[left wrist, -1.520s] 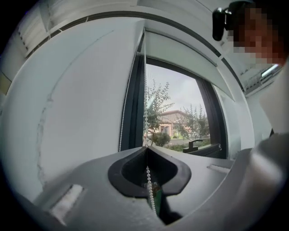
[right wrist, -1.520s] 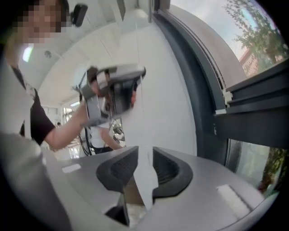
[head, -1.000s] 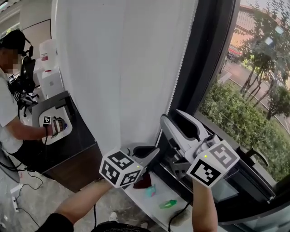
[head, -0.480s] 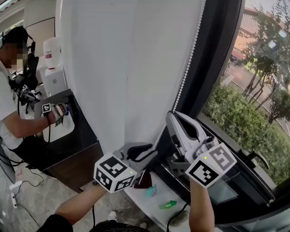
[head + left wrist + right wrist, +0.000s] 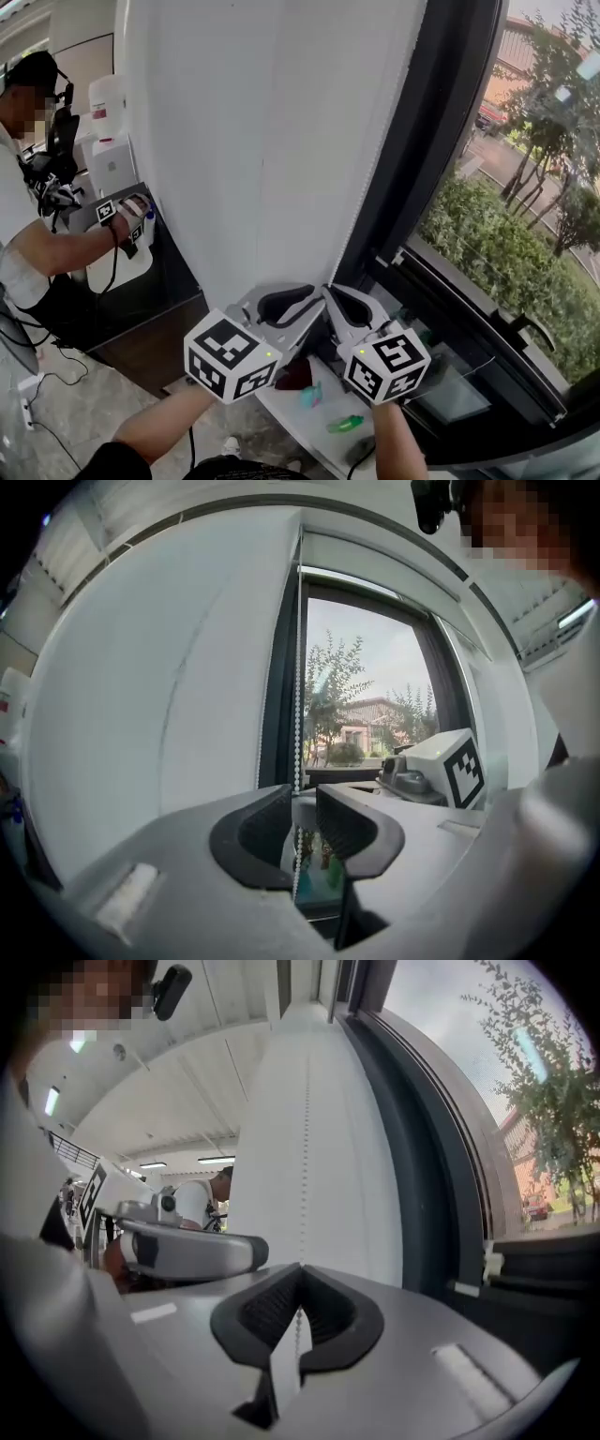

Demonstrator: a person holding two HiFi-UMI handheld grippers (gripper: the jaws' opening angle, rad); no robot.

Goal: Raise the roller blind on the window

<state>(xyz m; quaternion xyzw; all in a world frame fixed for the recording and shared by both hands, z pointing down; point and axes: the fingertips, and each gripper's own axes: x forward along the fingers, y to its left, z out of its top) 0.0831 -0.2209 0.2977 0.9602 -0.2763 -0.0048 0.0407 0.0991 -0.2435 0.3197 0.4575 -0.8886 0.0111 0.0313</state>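
Head view: the white roller blind [image 5: 272,141] hangs flat over the left part of the window [image 5: 506,234], its long axis straight up and down and its lower edge down near the two grippers, so it looks barely raised. The left gripper [image 5: 291,305] and right gripper [image 5: 339,302] sit side by side at the blind's right edge, both pointing away from the person toward the glass. Left gripper view: the bead chain [image 5: 298,686] drops vertically beside the blind and passes between the jaws, which have just been opening and then easing back a little. They stand apart and the pads are off the beads. Right gripper view: the jaws are together, clamped on the chain, which runs straight up from them along the blind's face toward the roller at the top. This reads to me as a hand-over-hand haul, with the right gripper low on its stroke and holding while the left is free. Next, I would judge, the left gripper needs to go higher up the chain, keep the beads centred between its pads, close firmly and draw straight down, in line with the chain.
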